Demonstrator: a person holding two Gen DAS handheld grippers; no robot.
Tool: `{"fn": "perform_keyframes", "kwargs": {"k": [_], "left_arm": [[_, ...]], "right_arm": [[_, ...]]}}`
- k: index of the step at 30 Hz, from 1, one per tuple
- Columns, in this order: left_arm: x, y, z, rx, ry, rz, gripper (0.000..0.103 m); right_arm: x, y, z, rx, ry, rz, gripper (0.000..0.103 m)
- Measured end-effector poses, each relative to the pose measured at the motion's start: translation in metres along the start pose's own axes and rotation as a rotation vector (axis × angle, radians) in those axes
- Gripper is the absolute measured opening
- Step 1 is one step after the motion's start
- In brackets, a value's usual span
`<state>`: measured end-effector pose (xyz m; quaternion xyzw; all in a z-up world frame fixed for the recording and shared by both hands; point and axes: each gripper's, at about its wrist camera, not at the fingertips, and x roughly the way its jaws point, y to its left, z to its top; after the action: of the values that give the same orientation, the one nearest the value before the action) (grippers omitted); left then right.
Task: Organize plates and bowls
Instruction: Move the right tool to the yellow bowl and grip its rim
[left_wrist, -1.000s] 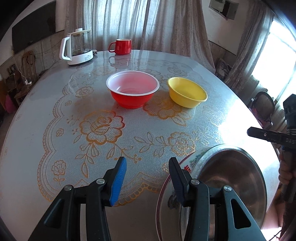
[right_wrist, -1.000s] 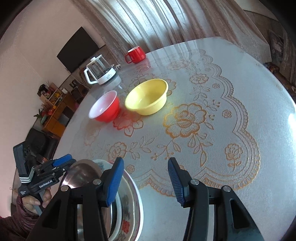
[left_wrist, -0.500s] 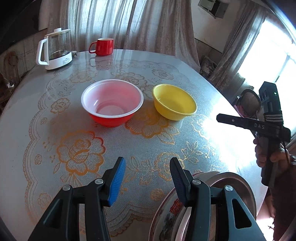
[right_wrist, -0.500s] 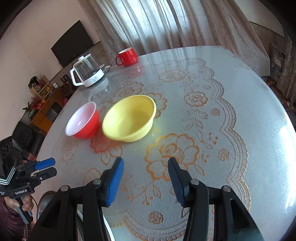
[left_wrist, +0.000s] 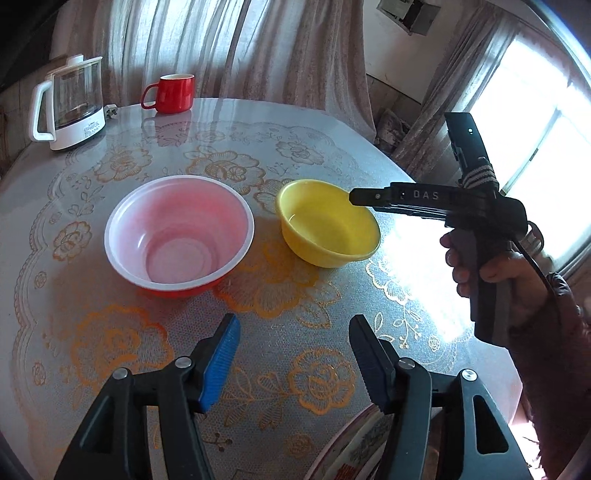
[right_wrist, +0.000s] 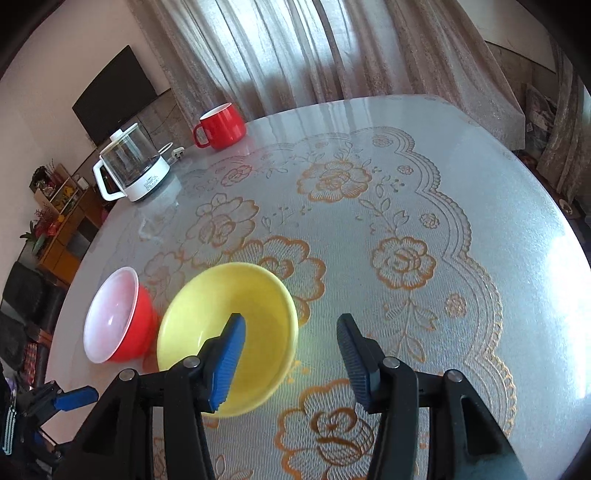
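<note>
While the left tongs (left_wrist: 293, 360) hang over the near part of the round table (left_wrist: 66, 306) with its glossy floral lace-pattern cover, their jaws are opening and nothing lies between the blue pads. At the very bottom edge of the left wrist view, just under the right-hand finger, a sliver of a patterned plate rim (left_wrist: 364, 441) shows. The right tongs (right_wrist: 290, 356) are spread and empty; in their own view the left pad stands in front of the yellow plastic bowl's (right_wrist: 225, 325) hollow and the other pad over bare cover beyond its rim, though whether either touches it I cannot tell. From the left wrist view those tongs reach in from the right, held by a hand (left_wrist: 484, 269) in a dark sleeve, their tip over the far rim of the yellow bowl. Just to its left sits the red plastic bowl with a white inside (left_wrist: 179, 234), close but apart. Farther back stand a red ceramic mug (left_wrist: 171, 93) and a glass kettle with a white base and handle (left_wrist: 70, 101), before pale curtains (left_wrist: 207, 44).
</note>
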<state>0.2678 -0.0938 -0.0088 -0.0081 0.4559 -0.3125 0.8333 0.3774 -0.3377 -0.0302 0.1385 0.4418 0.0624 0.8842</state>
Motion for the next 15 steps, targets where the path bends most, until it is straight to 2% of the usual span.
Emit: {"fn": "perform_keyframes", "kwargs": {"k": [4,8,11,15], "left_arm": [[0.003,0.0,0.002,-0.013,0.001,-0.006,0.062],[0.006,0.0,0.004,-0.006,0.004,-0.015,0.062],[0.01,0.002,0.007,-0.014,0.007,-0.022,0.062],[0.015,-0.001,0.008,-0.01,0.018,-0.026,0.062]], "right_arm": [[0.022,0.007,0.008,-0.029,0.057,-0.028,0.051],[0.032,0.02,-0.002,-0.136,0.135,-0.051,0.031],[0.032,0.03,-0.016,-0.207,0.177,-0.038,0.027],[0.028,0.037,-0.034,-0.251,0.228,-0.007,0.026]]}}
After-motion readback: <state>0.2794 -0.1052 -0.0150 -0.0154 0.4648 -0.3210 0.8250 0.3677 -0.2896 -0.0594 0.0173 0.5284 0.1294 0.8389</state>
